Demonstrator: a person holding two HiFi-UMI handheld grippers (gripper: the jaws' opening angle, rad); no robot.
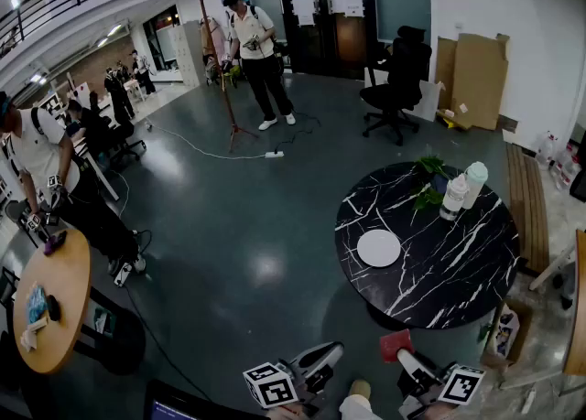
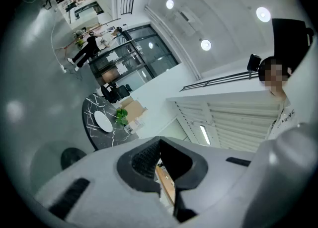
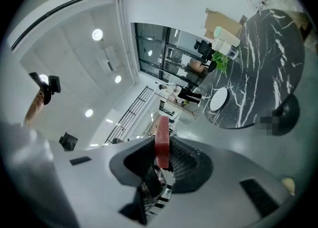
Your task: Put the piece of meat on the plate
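Standing on its thin edge, the flat red slab of meat [image 3: 162,131] sat pinched between the jaws of the right gripper [image 3: 162,148]. The dark ribbed pads pressed against its broad, smooth faces on either side. Its long axis ran along the jaws, and its far end stuck out past their tips, pointing the same way as the gripper, roughly level and toward the desk. In the head view it looked like a blunt, squarish red block at the front of that gripper, hanging over the glossy grey floor [image 1: 256,253] close to the desk's near rim.

Beyond it stood the round black desk with white marble veining [image 1: 458,272], its top polished and reflective. The round white plate [image 1: 378,248] lay flat on the desk's near-left part, bare and apart from the meat. Further back on the desk, two pale bottles [image 1: 455,197] stood upright just beside a green leafy plant [image 1: 427,182].

The left gripper [image 2: 159,140] was held beside the right one, well short of the desk. The tips of its grey jaws were pressed together, with nothing held between the pads. Each gripper carried a white cube with black square markers [image 1: 270,383] at its rear, close to the person's body at the bottom of the head view.
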